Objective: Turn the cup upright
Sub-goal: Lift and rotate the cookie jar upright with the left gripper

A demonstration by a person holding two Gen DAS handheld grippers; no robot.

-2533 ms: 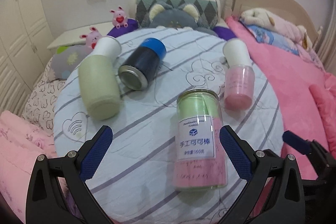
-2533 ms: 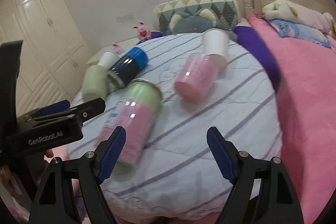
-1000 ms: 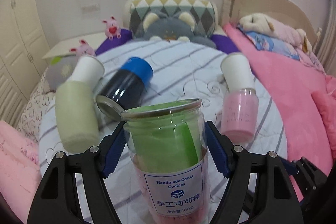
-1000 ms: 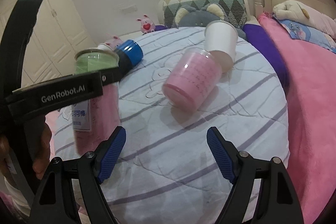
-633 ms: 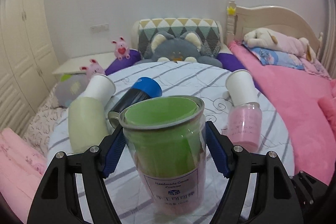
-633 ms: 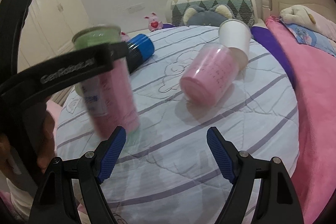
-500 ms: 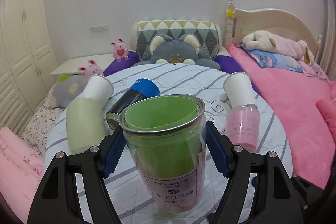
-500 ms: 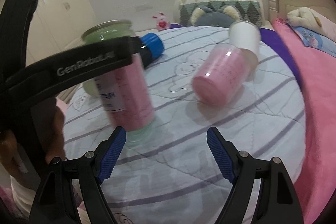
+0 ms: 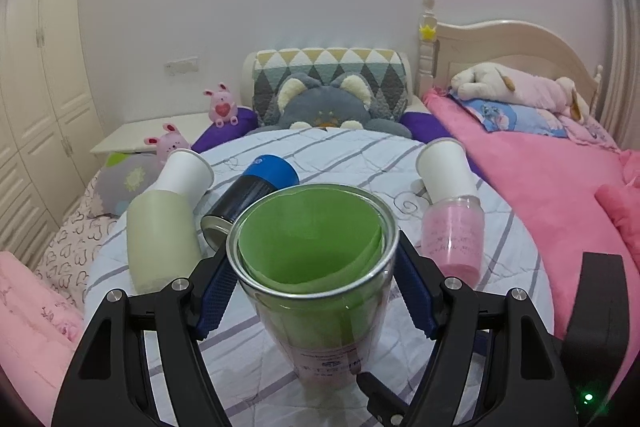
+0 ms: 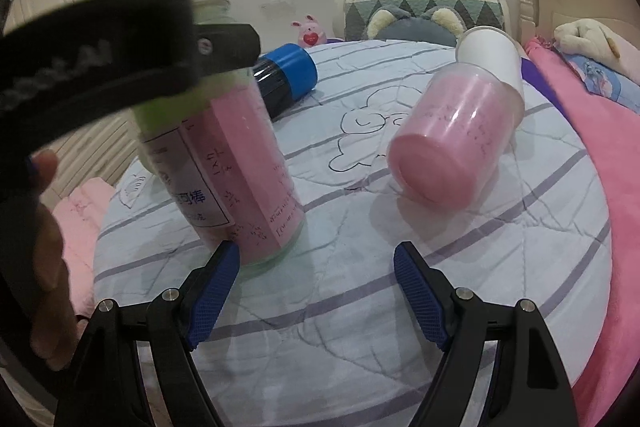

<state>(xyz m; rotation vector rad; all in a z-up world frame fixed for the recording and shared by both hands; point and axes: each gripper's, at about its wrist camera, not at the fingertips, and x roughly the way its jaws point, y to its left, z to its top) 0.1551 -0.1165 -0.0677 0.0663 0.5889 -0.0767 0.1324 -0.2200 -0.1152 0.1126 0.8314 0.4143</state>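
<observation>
green-lined jar (image 9: 312, 267) sits clamped near its rim in the left hand-held gripper (image 9: 312, 291), mouth up, base on or just above the quilt (image 10: 360, 307), leaning slightly. high grip looks meant to swing it vertical. right hand-held gripper (image 10: 316, 291) spread wide, holding nothing, just beside the jar.

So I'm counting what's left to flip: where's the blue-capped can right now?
The can lies on its side at the round table's far left, between the green cup and the jar that the left gripper holds.

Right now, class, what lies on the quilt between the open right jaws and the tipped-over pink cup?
Nothing: in the right wrist view, bare striped quilt separates the right gripper from the pink cup.
</observation>
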